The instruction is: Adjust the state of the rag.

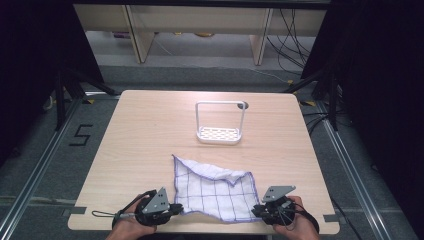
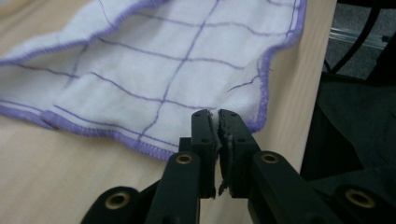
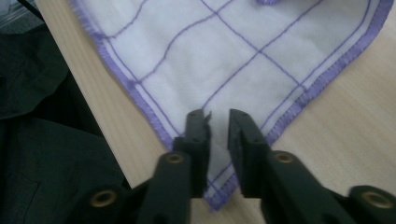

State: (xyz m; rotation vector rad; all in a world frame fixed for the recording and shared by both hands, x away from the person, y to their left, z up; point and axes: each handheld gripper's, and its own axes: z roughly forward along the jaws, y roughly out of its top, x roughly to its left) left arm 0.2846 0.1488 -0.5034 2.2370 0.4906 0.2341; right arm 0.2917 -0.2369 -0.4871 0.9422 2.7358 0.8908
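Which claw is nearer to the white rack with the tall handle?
Neither clearly. The left claw and the right claw both sit at the table's near edge, on the checked cloth's near corners, with the white rack far ahead between them.

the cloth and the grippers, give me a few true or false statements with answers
1. The left gripper is shut on the cloth. True.
2. The right gripper is clamped tight on a corner of the cloth. False: its jaws stand apart, with the corner between them.
3. The cloth is white with purple lines and a purple hem. True.
4. The white rack stands on top of the cloth. False: it stands apart, farther back on the table.
5. The cloth hangs over the rack's handle. False: it lies on the table.
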